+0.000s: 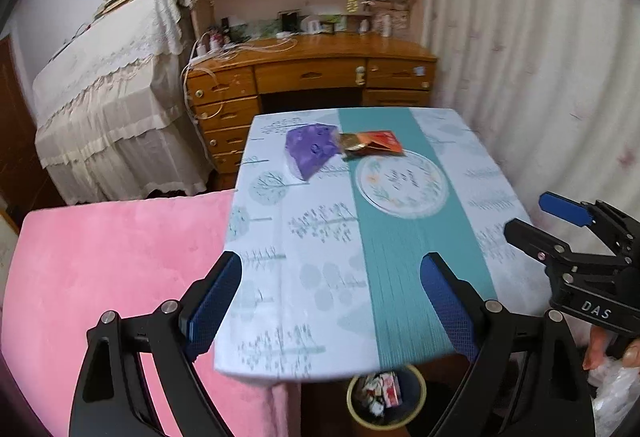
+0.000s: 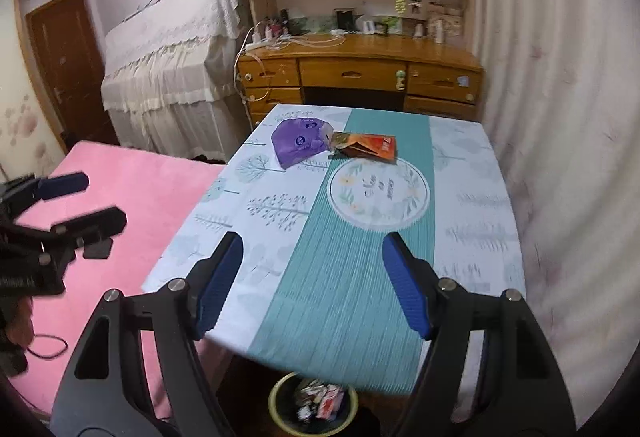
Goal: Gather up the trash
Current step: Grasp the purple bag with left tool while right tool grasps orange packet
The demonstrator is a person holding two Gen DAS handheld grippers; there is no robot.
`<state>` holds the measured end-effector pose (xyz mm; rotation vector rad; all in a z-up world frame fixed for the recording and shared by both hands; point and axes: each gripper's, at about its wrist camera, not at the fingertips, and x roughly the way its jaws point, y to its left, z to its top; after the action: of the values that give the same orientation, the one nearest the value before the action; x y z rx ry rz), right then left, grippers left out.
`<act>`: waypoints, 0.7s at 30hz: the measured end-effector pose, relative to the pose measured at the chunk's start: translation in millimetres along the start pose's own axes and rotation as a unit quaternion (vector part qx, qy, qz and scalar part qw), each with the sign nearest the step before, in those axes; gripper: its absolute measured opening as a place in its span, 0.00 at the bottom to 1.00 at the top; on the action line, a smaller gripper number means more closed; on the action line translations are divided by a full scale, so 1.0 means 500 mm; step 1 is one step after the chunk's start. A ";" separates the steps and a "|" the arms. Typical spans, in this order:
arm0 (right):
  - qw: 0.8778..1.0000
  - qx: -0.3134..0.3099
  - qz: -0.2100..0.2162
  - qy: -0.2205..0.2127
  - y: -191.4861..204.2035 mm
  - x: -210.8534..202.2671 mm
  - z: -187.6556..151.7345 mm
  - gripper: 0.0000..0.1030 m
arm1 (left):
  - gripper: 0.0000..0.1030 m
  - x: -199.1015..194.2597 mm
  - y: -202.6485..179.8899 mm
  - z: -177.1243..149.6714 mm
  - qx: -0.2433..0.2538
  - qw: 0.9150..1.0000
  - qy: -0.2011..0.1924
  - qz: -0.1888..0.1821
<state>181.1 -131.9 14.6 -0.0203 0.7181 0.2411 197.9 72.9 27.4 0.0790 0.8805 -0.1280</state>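
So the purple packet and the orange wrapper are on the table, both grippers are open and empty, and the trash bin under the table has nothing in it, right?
Not quite: the trash bin under the table already holds crumpled wrappers, as the right wrist view shows. The rest stands: the purple packet and orange wrapper lie on the table, and the left gripper and right gripper are open and empty.

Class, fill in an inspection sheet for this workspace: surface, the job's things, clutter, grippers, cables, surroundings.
Surface: table under a printed cloth with a teal stripe.
Job's things: purple packet and orange wrapper touching at the far end; bin on the floor at the near edge, holding wrappers.
Clutter: nothing seen on the table besides these.
Grippers: left gripper and right gripper both open, empty.
Cables: black loop on the pink bed; white leads on the desk.
Surroundings: bookshelf, curtain, door.
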 end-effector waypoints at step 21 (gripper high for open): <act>0.954 -0.273 0.068 0.105 -0.292 0.841 0.244 0.68 | 0.89 0.821 0.063 0.436 -0.055 0.981 0.178 0.048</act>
<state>599.1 -172.6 -177.6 -0.5329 0.8470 0.5710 627.5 45.0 -151.2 0.0414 1.2375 0.0277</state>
